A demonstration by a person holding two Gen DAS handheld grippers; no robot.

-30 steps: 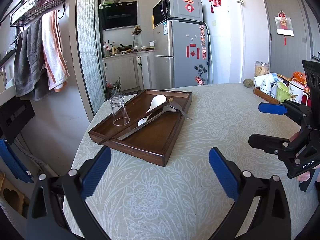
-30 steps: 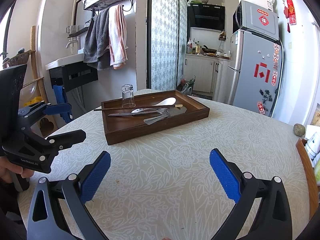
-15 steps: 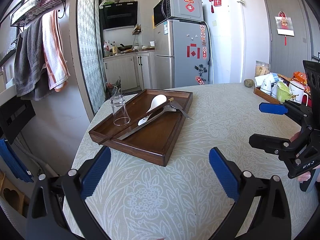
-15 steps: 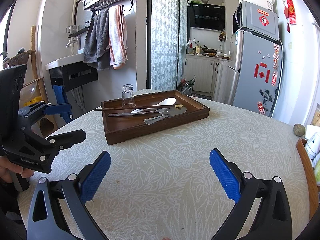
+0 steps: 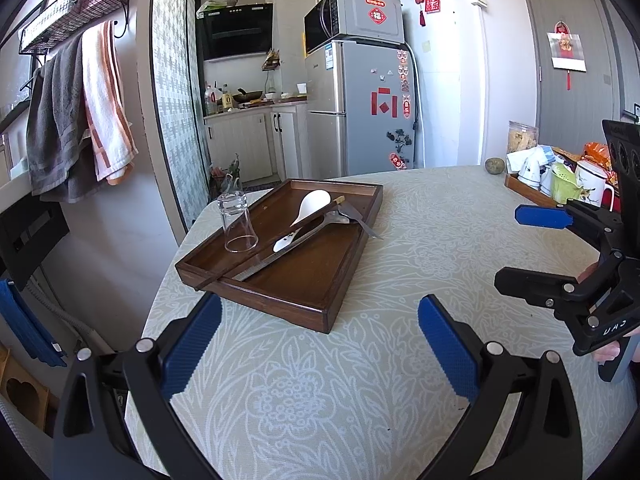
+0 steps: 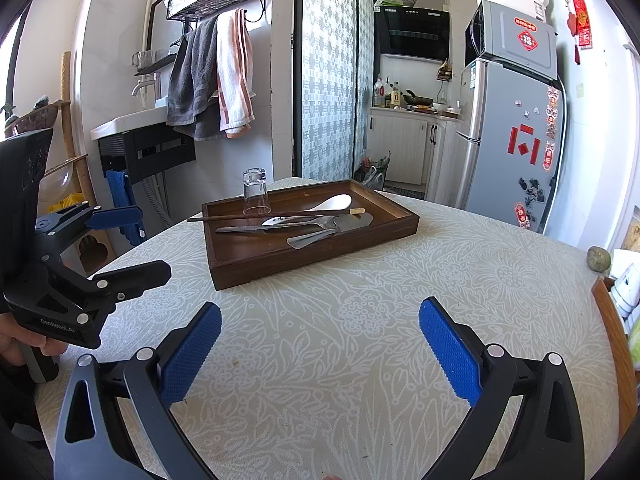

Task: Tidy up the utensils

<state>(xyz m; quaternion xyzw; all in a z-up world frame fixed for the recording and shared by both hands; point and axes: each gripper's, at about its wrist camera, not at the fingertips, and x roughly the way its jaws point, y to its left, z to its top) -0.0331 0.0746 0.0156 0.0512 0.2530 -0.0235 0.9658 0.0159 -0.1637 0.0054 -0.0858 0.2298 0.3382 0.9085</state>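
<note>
A dark wooden tray (image 5: 320,280) (image 6: 256,264) lies on the round table. In it an upturned clear glass (image 5: 237,222) (image 6: 256,197) stands at the far left corner, with a white ceramic spoon (image 5: 310,208) (image 6: 334,203), a chopstick (image 6: 276,215), a metal knife (image 5: 272,262) and metal spoons (image 6: 320,232) piled across the middle. My left gripper (image 5: 318,344) is open and empty, over the tablecloth short of the tray; it also shows in the right wrist view (image 6: 136,240). My right gripper (image 6: 320,348) is open and empty, likewise short of the tray, and also shows in the left wrist view (image 5: 524,246).
A second tray with cups and a green strainer (image 5: 560,188) stands at the table's far right edge, with a small stone (image 5: 495,166) beside it. The table edge drops off at the left toward a sink cabinet and hanging towels (image 6: 212,80). A fridge (image 5: 360,108) stands behind.
</note>
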